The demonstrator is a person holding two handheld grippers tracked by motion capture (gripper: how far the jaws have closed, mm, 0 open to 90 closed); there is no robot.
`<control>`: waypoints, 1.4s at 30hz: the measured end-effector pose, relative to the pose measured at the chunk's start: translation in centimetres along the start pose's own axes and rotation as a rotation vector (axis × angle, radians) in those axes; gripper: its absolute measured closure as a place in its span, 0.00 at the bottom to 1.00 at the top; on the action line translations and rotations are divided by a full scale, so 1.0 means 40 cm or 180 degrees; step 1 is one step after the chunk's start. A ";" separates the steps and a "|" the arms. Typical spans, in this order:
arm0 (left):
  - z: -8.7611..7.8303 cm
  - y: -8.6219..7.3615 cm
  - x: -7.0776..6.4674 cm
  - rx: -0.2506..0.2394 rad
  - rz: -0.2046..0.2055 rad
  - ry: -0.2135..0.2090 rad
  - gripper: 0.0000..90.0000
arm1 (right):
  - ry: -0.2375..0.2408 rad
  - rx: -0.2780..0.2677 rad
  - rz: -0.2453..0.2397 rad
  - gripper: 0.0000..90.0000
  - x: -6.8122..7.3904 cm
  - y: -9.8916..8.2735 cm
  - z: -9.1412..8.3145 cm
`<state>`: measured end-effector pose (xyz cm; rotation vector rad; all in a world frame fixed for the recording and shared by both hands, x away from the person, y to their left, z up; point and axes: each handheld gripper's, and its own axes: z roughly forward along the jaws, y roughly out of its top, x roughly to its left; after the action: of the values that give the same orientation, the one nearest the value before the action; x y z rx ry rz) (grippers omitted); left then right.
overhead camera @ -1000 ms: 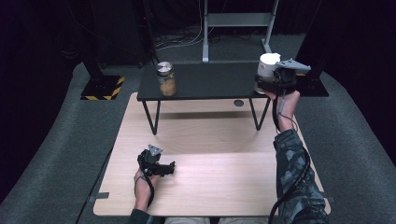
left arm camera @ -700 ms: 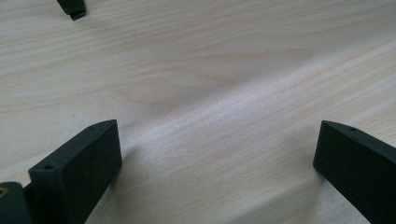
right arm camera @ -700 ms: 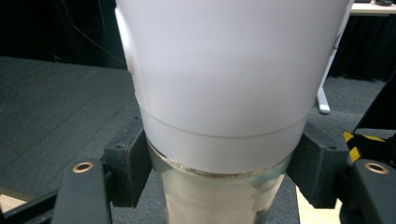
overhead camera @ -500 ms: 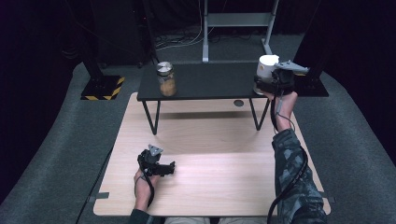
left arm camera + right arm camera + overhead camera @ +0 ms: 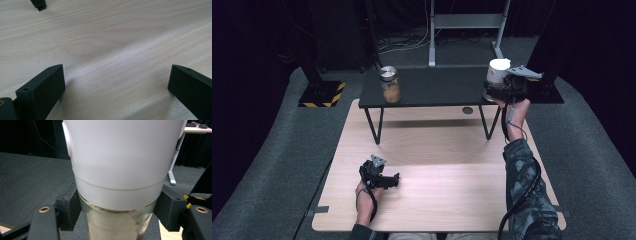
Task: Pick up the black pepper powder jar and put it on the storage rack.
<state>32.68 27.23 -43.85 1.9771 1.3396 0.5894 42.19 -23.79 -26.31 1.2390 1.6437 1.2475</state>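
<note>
Clamping a white-lidded jar (image 5: 498,73), the right gripper (image 5: 501,91) sits at the right end of the black shelf (image 5: 437,90), held up by the person's right hand (image 5: 515,111) w/ a camo sleeve (image 5: 529,195) behind it. In the right gripper view the pads press both sides of the jar (image 5: 122,195) just below the white lid, on the glass; lid is big and tall, glass part below looks pale/cloudy, contents can't tell. Whether the jar rests on the shelf or hangs just over it: can't tell. Cable runs from the gripper down along the forearm.

Left gripper (image 5: 379,175) lies low on the wood table (image 5: 452,165), near the front-left, left hand (image 5: 366,200) on it. Its jaws stand wide apart, nothing between them, just bare wood grain in the left gripper view (image 5: 112,82). One shelf foot (image 5: 38,4) shows at top-left there.

Farther out: 2nd jar (image 5: 390,85) w/ metal lid and amber/orange contents stands upright at the shelf's left end, well apart from the white-lidded one. Shelf stands on thin black legs on the table's far half. Grey carpet (image 5: 287,150) around the table; yellow-black striped base (image 5: 323,95) at the left, white desk frame (image 5: 467,22) at the back.
</note>
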 end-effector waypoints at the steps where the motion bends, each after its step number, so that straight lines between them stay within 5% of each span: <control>1: 0.000 0.000 0.000 0.0000 0.0000 0.0000 0.00 | 0.0000 0.0000 0.0000 0.33 0.000 0.000 0.000; 8: 0.000 0.000 0.000 -0.0002 -0.0002 -0.0003 0.00 | 0.0043 0.0045 -0.0016 0.32 -0.008 0.010 0.001; 10: 0.000 0.000 0.000 0.0000 -0.0001 -0.0003 0.00 | 0.0047 0.0013 -0.0007 0.09 -0.010 0.005 -0.004; 12: 0.000 0.000 0.000 -0.0001 0.0000 -0.0002 0.00 | 0.0081 0.0155 0.0036 0.00 -0.014 0.026 -0.009; 21: 0.000 0.000 -0.001 -0.0002 0.0000 0.0003 0.00 | 0.0175 0.0366 0.0068 0.00 -0.017 0.002 -0.094; 28: 0.000 0.000 -0.002 -0.0003 -0.0003 0.0014 0.00 | 0.0252 0.0295 0.0092 0.00 -0.037 -0.177 -0.196; 32: 0.000 0.000 -0.002 -0.0004 -0.0009 0.0015 0.00 | 0.0254 0.0599 0.0164 0.00 -0.050 -0.321 -0.233; 35: 0.001 0.000 -0.003 -0.0006 -0.0011 0.0019 0.00 | 0.0088 0.0692 0.0052 0.00 -0.018 -0.416 -0.271; 42: 0.000 0.000 -0.005 -0.0005 -0.0006 0.0031 0.00 | 0.0126 0.0968 0.0114 0.00 -0.015 -0.515 -0.301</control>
<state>32.61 27.05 -43.86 1.9739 1.3461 0.5998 25.78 -29.08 -42.80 1.4376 1.8995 1.0757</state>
